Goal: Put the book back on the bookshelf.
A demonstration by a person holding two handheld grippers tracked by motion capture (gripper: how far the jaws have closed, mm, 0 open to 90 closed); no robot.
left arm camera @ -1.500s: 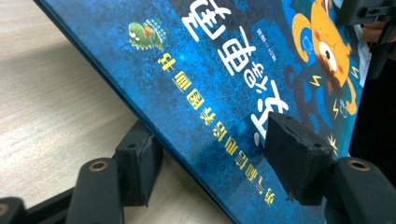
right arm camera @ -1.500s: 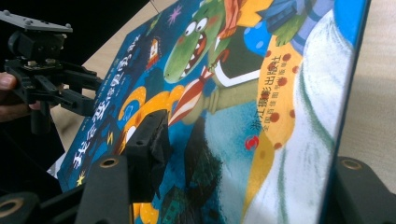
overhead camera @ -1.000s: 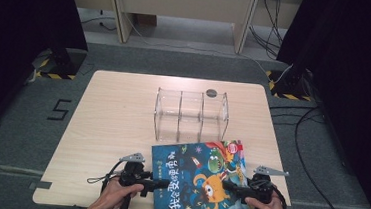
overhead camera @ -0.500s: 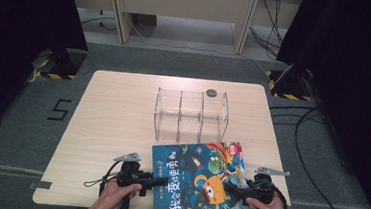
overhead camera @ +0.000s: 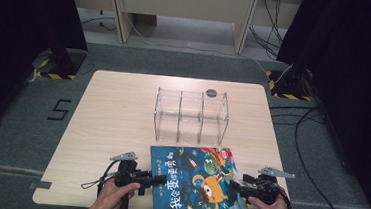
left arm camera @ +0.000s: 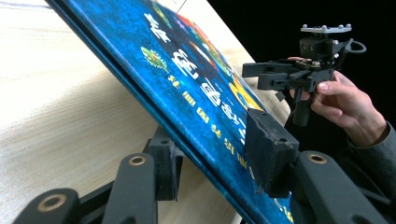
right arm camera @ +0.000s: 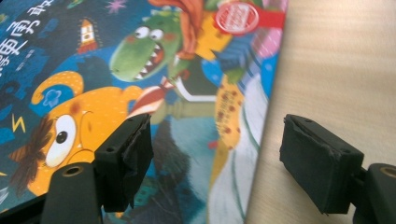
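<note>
A children's picture book with a blue cover and cartoon monsters lies near the table's front edge. My left gripper is shut on its left edge. In the left gripper view the book tilts up off the table, one jaw under it and one on the cover, at my left gripper. My right gripper is at the book's right edge, open. In the right gripper view its jaws straddle that edge of the book, one over the cover, one over bare wood. The right gripper also appears beyond the book.
A clear acrylic rack with three compartments stands mid-table behind the book. A small dark round thing lies just behind the rack. The light wooden table has bare wood at left. Dark curtains flank both sides.
My left gripper has shifted slightly to the left, still holding the book's edge. The right gripper has hardly moved.
</note>
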